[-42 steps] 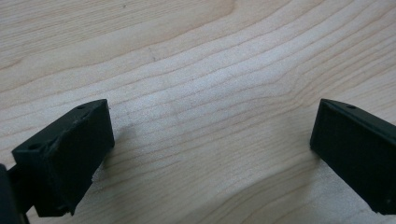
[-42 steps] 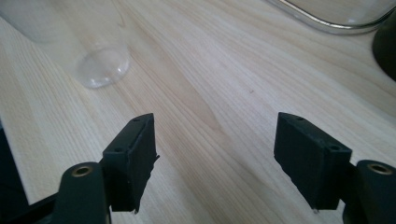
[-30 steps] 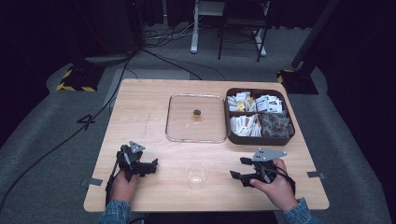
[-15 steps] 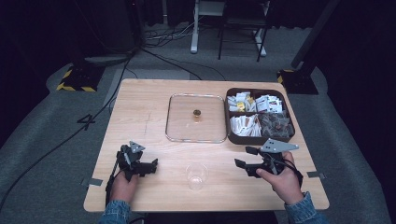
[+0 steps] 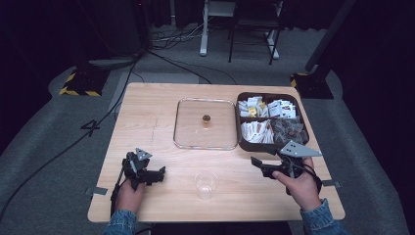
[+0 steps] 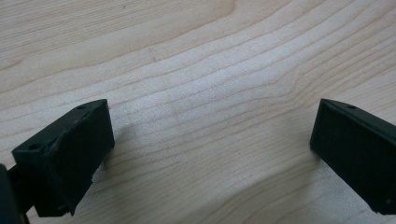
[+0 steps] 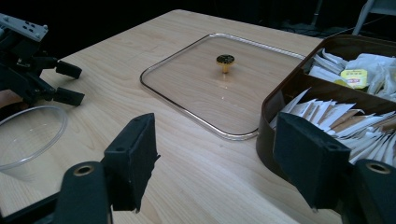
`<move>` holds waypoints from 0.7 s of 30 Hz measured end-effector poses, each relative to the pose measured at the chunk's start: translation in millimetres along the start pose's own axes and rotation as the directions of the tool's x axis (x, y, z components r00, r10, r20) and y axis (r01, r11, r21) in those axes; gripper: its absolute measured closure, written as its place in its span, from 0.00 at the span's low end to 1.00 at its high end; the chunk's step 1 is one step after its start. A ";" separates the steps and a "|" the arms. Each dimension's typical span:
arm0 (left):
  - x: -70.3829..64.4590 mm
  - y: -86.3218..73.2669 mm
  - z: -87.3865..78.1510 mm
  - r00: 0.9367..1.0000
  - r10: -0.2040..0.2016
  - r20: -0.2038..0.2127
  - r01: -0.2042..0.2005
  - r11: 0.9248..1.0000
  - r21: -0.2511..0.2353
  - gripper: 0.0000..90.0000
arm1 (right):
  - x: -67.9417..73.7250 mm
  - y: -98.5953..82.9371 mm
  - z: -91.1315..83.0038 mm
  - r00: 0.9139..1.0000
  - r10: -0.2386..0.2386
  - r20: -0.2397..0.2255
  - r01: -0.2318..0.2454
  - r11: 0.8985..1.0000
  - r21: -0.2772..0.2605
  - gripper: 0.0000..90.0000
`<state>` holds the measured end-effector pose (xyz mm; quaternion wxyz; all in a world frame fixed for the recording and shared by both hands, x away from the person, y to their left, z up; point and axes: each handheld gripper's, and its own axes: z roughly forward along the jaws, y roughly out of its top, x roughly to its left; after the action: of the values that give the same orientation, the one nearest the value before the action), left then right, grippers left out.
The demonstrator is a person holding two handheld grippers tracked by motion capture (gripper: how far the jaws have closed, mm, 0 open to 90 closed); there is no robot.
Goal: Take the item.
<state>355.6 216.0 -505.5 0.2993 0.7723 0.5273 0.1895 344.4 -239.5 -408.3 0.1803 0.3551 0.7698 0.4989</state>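
Both tools gape over bare table near its front edge.

left gripper | jaws wide apart | over bare wooden table

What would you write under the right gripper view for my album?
Open tool facing a glass lid, a brown box of packets and a clear cup.
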 end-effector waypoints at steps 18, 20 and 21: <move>-0.1 -0.1 -0.1 1.000 -0.001 -0.001 0.001 1.000 0.000 0.00 | -53.5 19.0 -2.8 0.991 0.006 0.130 -0.009 1.000 0.018 0.33; -0.3 -0.2 0.0 1.000 -0.004 -0.002 0.004 1.000 -0.001 0.00 | -64.7 21.6 -1.8 0.988 0.016 0.154 -0.019 1.000 0.019 0.33; -0.3 -0.2 -0.1 1.000 -0.004 -0.002 0.004 1.000 -0.001 0.00 | -69.3 22.4 -1.6 0.987 0.014 0.163 -0.018 1.000 0.019 0.33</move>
<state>355.3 215.8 -505.6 0.2996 0.7710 0.5289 0.1900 399.0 -285.3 -392.8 0.2349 0.4026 0.7546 0.4619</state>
